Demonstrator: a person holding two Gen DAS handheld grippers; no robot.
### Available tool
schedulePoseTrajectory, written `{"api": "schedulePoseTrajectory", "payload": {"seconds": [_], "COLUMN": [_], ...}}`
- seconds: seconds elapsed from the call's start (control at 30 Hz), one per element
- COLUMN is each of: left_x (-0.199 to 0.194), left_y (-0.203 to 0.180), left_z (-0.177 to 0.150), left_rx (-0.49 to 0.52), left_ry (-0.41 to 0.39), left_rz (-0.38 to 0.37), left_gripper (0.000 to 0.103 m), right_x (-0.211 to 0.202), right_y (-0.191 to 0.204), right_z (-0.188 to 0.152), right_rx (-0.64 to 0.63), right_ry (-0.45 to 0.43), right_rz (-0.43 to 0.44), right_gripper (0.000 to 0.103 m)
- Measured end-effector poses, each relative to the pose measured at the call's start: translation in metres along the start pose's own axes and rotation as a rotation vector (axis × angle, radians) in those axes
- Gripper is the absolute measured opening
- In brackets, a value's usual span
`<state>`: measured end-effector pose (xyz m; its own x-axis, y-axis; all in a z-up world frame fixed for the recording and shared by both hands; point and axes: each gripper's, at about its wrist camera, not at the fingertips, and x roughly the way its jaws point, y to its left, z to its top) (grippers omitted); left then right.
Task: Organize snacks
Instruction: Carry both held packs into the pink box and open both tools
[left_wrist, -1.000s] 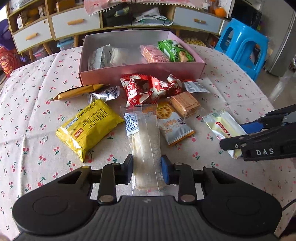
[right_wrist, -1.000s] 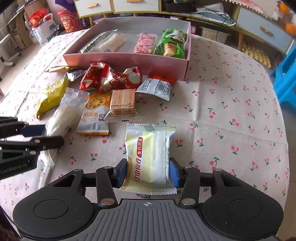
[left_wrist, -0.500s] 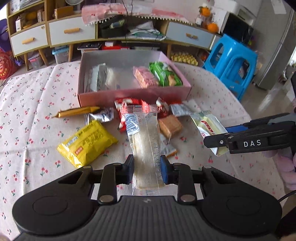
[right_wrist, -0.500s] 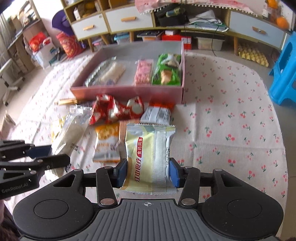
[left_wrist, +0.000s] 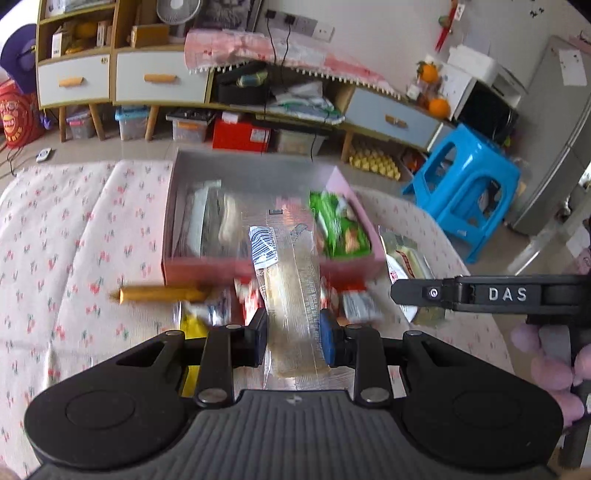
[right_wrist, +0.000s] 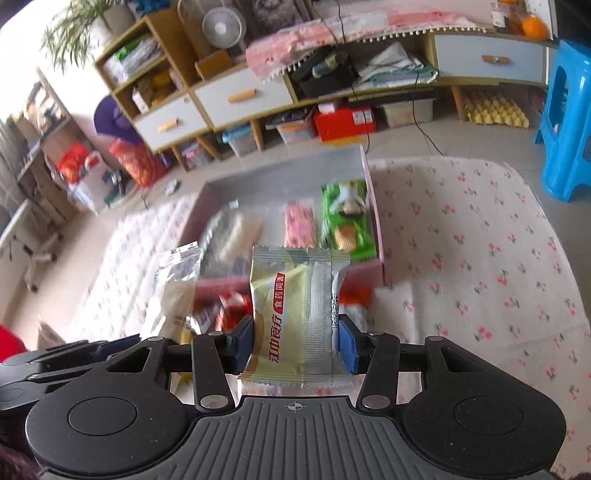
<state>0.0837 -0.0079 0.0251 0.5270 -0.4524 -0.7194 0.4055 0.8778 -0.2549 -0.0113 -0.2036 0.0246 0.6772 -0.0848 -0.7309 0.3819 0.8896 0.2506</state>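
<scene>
The long clear-wrapped pastry (left_wrist: 291, 295) is clamped in the jaws of our left gripper (left_wrist: 293, 341) and hangs clear of the counter (left_wrist: 74, 258), just in front of the pink box (left_wrist: 207, 264). Its long axis runs straight away from us along the fingers, and the barcode end points at the box's open middle. The pale yellow-green packet (right_wrist: 295, 314) is gripped across its width by the jaws of our right gripper (right_wrist: 295, 341), also in the air. Its long axis likewise runs forward, with its crimped top edge toward the box.

We judge the step to be the carry into the box, and it goes best if we clear the near wall before lowering either snack. The green wafer pack (left_wrist: 338, 225) lies along the right side and the silver-wrapped packs (left_wrist: 207, 218) along the left, so the free strip between them suits the pastry laid lengthwise. We should place one snack at a time, since the grippers sit close together. Several loose snacks lie on the counter below, among them a gold stick (left_wrist: 159, 293).
</scene>
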Motion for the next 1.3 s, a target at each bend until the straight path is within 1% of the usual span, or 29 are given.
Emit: {"api": "schedulePoseTrajectory", "payload": {"seconds": [0.07, 0.2, 0.3, 0.43, 0.53, 0.7, 0.77, 0.9, 1.0, 1.07, 1.1, 1.23, 1.3], "left_x": [0.007, 0.026, 0.042, 0.064, 0.077, 0.093, 0.097, 0.102, 0.102, 0.102, 0.104, 0.103, 0.104], "left_y": [0.003, 0.010, 0.015, 0.020, 0.024, 0.026, 0.027, 0.029, 0.029, 0.027, 0.026, 0.024, 0.023], "left_z": [0.008, 0.026, 0.039, 0.048, 0.051, 0.052, 0.051, 0.050, 0.050, 0.050, 0.051, 0.050, 0.051], "left_rx": [-0.002, -0.025, -0.039, -0.052, -0.046, -0.029, -0.019, -0.019, -0.002, 0.008, 0.012, 0.031, 0.031], "left_ry": [-0.004, 0.005, -0.008, -0.008, -0.012, -0.003, 0.001, 0.010, -0.001, -0.007, -0.010, -0.015, -0.016], "left_rz": [0.007, 0.020, 0.022, 0.021, 0.029, 0.057, 0.068, 0.065, 0.057, 0.065, 0.069, 0.061, 0.059], "left_gripper": [0.026, 0.026, 0.026, 0.027, 0.027, 0.027, 0.027, 0.027, 0.028, 0.029, 0.030, 0.041, 0.047], "right_x": [0.005, 0.021, 0.036, 0.056, 0.071, 0.096, 0.106, 0.125, 0.136, 0.140, 0.141, 0.141, 0.140], "right_y": [-0.001, -0.004, -0.007, -0.008, -0.003, -0.001, -0.001, -0.002, -0.004, -0.004, -0.004, -0.005, -0.006], "right_z": [0.008, 0.025, 0.038, 0.058, 0.071, 0.089, 0.094, 0.102, 0.105, 0.107, 0.108, 0.112, 0.114], "right_rx": [0.013, 0.031, 0.041, 0.029, -0.005, -0.024, -0.033, -0.028, -0.029, -0.034, -0.033, -0.024, -0.014], "right_ry": [-0.008, -0.012, -0.017, -0.032, -0.038, -0.038, -0.037, -0.034, -0.029, -0.033, -0.039, -0.054, -0.057], "right_rz": [0.007, -0.006, -0.001, -0.005, -0.011, -0.018, -0.020, -0.022, -0.028, -0.032, -0.028, -0.016, -0.010], "right_gripper": [0.046, 0.046, 0.046, 0.046, 0.046, 0.046, 0.046, 0.046, 0.046, 0.047, 0.047, 0.049, 0.062]}}
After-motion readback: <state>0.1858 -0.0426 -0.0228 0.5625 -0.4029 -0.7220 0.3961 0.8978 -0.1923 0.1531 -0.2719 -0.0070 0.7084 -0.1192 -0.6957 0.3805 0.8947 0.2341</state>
